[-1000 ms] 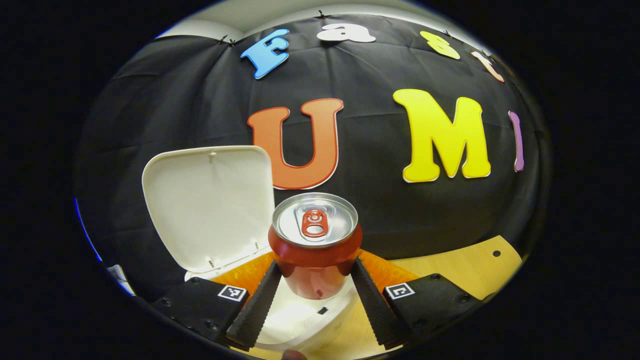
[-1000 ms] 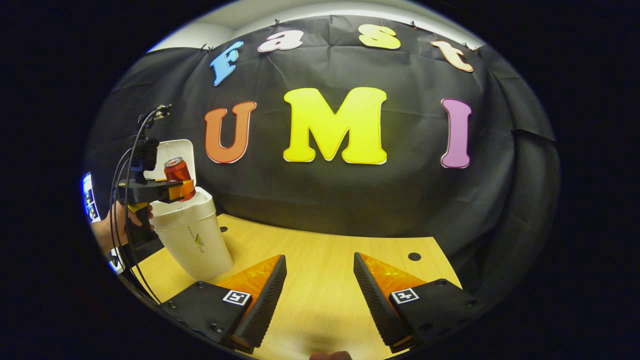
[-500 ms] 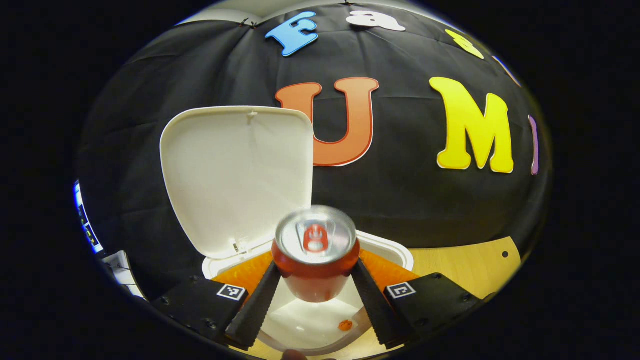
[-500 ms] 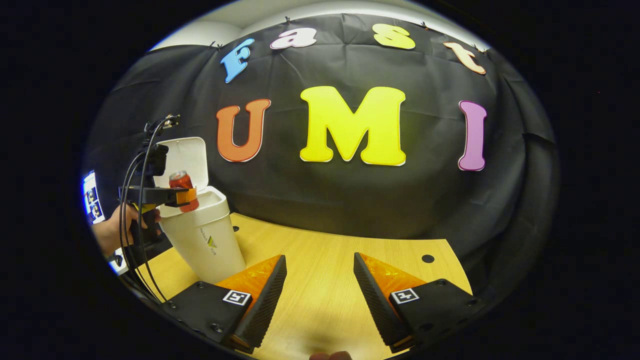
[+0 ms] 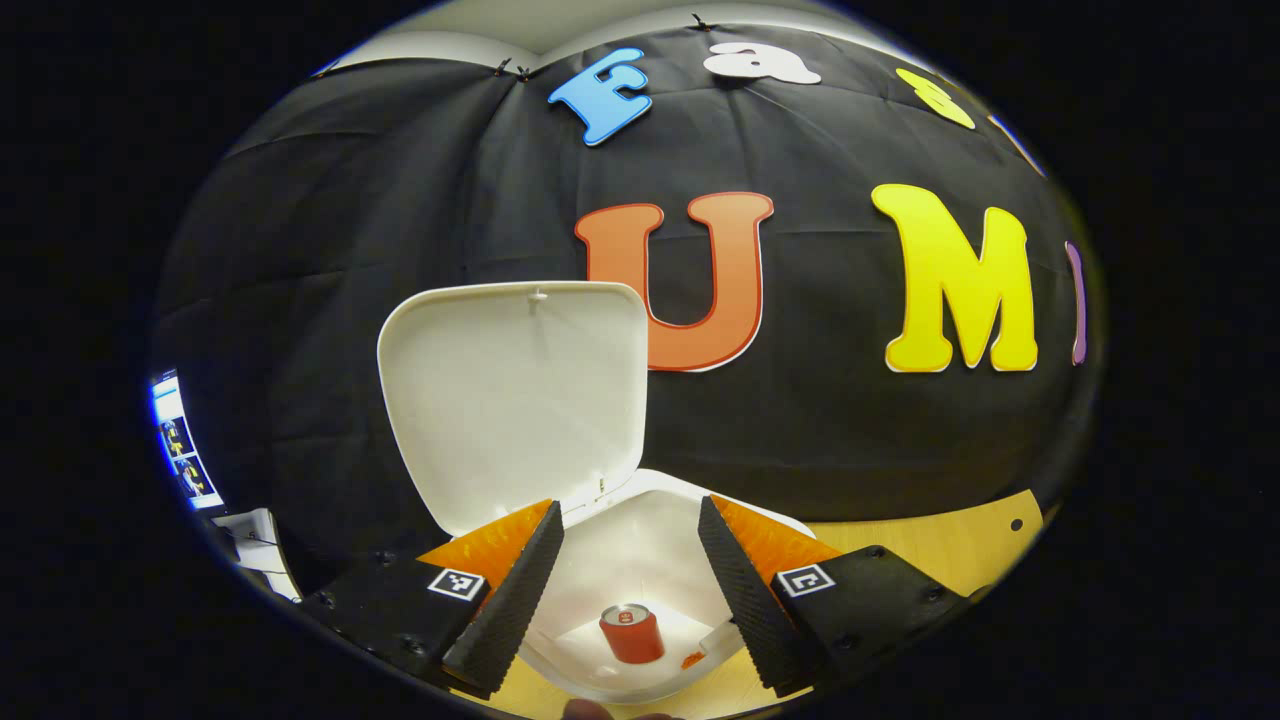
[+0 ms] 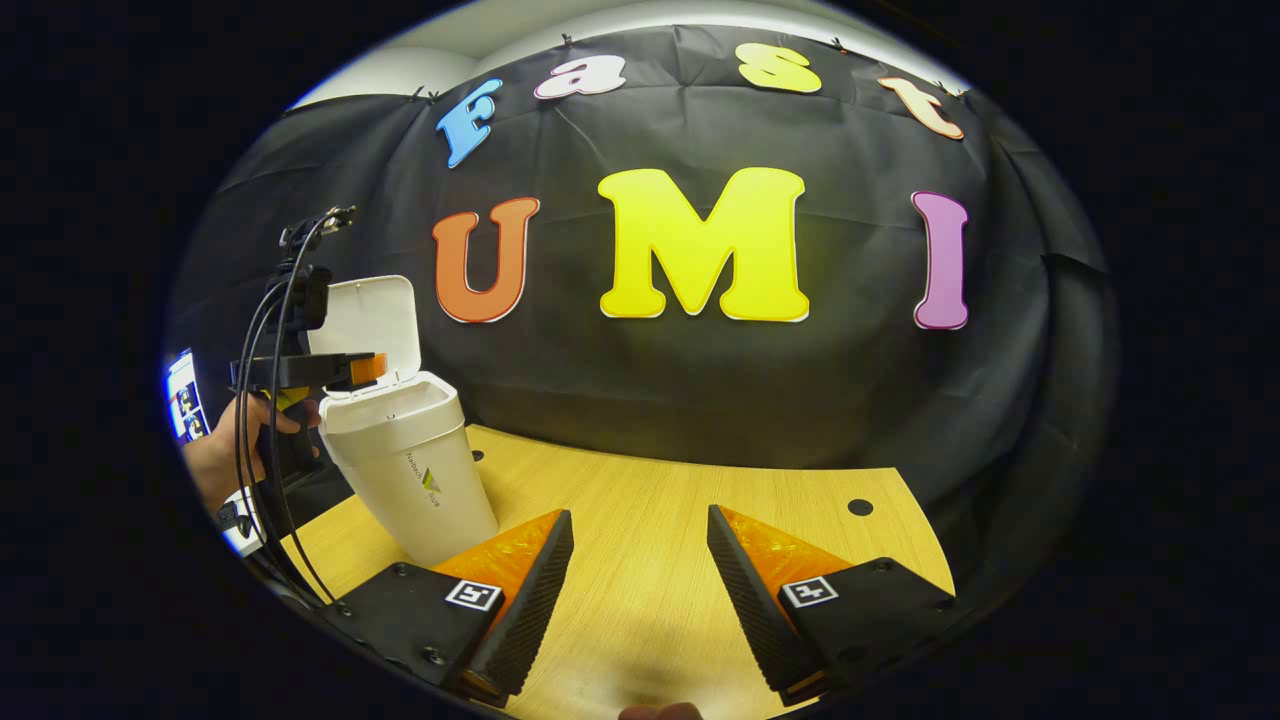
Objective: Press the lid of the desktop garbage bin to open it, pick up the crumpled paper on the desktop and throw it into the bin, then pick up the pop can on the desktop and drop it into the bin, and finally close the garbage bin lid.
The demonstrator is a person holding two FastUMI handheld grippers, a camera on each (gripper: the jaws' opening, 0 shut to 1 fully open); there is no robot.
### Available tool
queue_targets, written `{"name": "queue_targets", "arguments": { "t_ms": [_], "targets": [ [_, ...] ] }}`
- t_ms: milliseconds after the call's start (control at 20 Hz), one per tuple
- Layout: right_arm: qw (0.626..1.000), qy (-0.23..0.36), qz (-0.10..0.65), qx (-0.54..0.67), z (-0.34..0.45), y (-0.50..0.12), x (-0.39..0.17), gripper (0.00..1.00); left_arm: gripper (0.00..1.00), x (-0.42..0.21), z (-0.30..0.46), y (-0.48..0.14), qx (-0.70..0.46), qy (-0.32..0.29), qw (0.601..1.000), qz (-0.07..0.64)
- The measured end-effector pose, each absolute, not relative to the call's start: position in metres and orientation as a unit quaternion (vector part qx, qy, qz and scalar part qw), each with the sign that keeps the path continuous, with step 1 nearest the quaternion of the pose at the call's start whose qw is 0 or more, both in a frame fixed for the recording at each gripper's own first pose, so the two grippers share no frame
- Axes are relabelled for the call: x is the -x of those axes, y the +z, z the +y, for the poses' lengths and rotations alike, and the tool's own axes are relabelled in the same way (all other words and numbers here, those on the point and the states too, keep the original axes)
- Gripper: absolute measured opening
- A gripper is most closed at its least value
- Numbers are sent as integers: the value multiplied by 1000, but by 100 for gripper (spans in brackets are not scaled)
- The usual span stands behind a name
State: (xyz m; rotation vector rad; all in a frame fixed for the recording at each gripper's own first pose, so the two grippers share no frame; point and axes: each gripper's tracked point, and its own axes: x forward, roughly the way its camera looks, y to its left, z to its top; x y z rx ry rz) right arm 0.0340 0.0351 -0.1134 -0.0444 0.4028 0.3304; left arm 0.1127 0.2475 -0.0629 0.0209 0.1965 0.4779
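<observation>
In the left gripper view the white bin [image 5: 640,510] stands below me with its lid [image 5: 515,395] raised upright at the back. A red pop can [image 5: 631,633] stands on the bin's floor, apart from both fingers. My left gripper [image 5: 630,520] hovers open over the bin's mouth. In the right gripper view the same bin [image 6: 410,465] stands at the table's left, lid [image 6: 372,320] up, with the left gripper [image 6: 360,370] held by a hand above its rim. My right gripper [image 6: 636,530] is open over the wooden table [image 6: 660,520], holding nothing.
A small orange scrap [image 5: 690,660] lies on the bin floor beside the can. The wooden table [image 5: 940,550] has small round holes [image 6: 860,507] near its far edge. A lit screen [image 6: 182,405] glows at the far left, behind the hand [image 6: 225,455].
The left gripper opened and the red can fell out of it, landing upright at the bottom of the bin. The right gripper has stayed almost still.
</observation>
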Motion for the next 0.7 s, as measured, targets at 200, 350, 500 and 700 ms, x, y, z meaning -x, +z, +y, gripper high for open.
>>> {"name": "queue_targets", "arguments": {
  "t_ms": [200,350,500,700],
  "targets": [
    [967,166,194,0,26,-95,-34,86,90,-118,235,-22,-10,253,965,63],
    [969,171,178,-3,18,-76,-37,86,90,-128,225,17,-11,260,965,32],
    [971,171,168,-6,6,-64,-37,86,89,-136,235,54,-2,280,960,6],
    [973,158,165,-14,-14,-56,-41,86,90,-141,274,86,18,341,940,1]
  ]
}}
